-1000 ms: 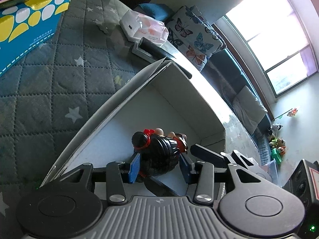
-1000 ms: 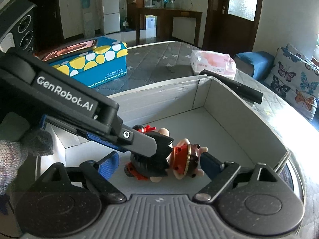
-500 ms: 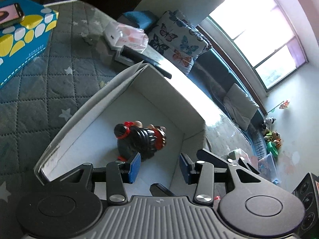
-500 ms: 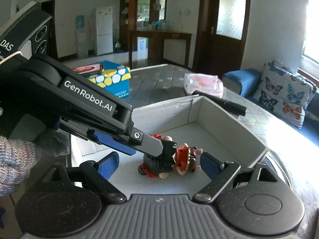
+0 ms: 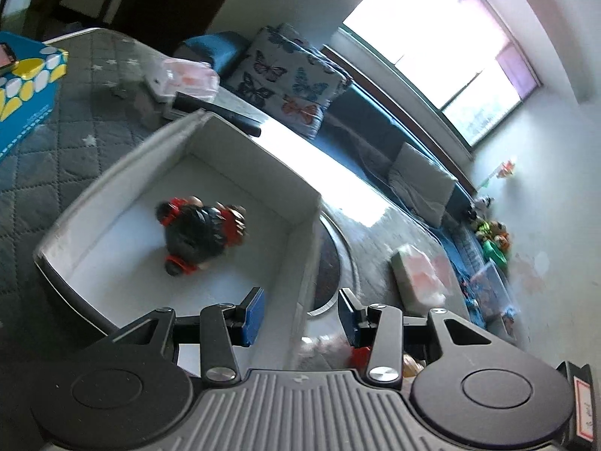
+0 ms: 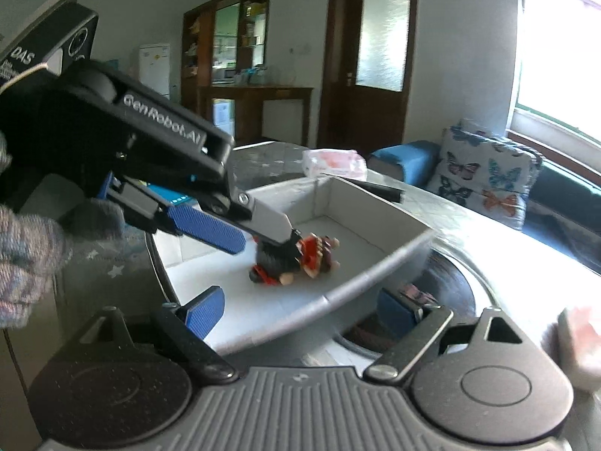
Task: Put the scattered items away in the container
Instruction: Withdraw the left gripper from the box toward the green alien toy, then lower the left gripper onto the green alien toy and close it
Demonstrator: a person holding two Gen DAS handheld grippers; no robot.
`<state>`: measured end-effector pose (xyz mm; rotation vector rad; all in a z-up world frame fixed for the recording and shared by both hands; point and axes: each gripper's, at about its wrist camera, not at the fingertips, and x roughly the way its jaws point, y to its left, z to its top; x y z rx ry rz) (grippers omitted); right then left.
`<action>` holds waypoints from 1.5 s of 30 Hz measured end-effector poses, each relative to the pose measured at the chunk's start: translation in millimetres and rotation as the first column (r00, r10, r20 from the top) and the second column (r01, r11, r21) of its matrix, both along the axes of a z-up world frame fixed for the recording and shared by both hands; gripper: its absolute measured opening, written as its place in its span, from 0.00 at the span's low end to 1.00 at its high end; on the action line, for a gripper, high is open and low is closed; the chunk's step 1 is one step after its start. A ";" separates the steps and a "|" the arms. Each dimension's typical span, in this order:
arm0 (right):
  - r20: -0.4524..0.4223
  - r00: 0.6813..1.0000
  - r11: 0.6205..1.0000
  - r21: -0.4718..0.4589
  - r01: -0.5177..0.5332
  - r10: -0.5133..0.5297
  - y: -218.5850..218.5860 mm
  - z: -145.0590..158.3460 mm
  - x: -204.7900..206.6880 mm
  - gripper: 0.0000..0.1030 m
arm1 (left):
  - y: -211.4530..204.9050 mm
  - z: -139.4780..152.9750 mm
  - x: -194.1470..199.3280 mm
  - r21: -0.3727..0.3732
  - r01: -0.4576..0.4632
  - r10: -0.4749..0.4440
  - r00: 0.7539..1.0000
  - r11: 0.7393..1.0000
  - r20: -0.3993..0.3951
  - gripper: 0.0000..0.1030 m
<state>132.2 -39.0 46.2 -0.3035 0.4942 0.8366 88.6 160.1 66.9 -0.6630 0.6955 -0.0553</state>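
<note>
A small doll with black hair and red trim [image 5: 199, 235] lies on the floor of the white cardboard box [image 5: 240, 158], also seen in the right wrist view [image 6: 296, 259]. My left gripper [image 5: 300, 317] is open and empty, raised above the box's near corner. In the right wrist view it shows [image 6: 248, 231] above the box [image 6: 375, 278]. My right gripper [image 6: 300, 312] is open and empty, held just outside the box's near wall. A pink-and-white tissue pack [image 5: 420, 276] lies on the table to the right of the box.
A blue box with yellow and white dots [image 5: 26, 90] stands at the left. Another tissue pack [image 5: 188, 79] and a black bar [image 5: 225, 116] lie behind the box. A sofa with a butterfly cushion [image 5: 293, 82] runs along the window side.
My left gripper has let go of the doll and drawn back up out of the box. My right gripper has also pulled back, from inside the box to outside its wall.
</note>
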 end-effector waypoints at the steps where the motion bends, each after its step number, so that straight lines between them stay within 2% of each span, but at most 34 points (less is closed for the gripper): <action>1: 0.004 1.000 1.000 -0.001 0.013 -0.013 -6.0 -0.8 -4.2 0.88 | -4.9 0.0 -1.5 0.000 0.009 -0.009 1.000 1.000 0.002 0.44; 11: -0.044 0.987 0.988 0.005 0.154 -0.153 -67.1 -21.6 -25.8 0.88 | -51.6 -12.7 -5.8 0.003 0.108 -0.108 0.994 0.994 -0.022 0.44; 20: -0.098 0.969 0.973 0.014 0.230 -0.228 -103.3 -38.2 -27.9 0.88 | -81.4 -23.1 -5.1 0.025 0.152 -0.150 0.987 0.988 -0.054 0.44; 34: -0.075 0.968 0.970 0.021 0.240 -0.238 -121.5 -37.6 -37.6 0.88 | -109.6 -40.5 18.1 0.020 0.223 -0.220 0.971 0.975 -0.098 0.44; 45: -0.076 0.948 0.951 -0.036 0.308 -0.310 -129.3 -47.2 -21.3 0.88 | -132.4 -46.1 32.1 -0.006 0.299 -0.299 0.950 0.954 -0.090 0.44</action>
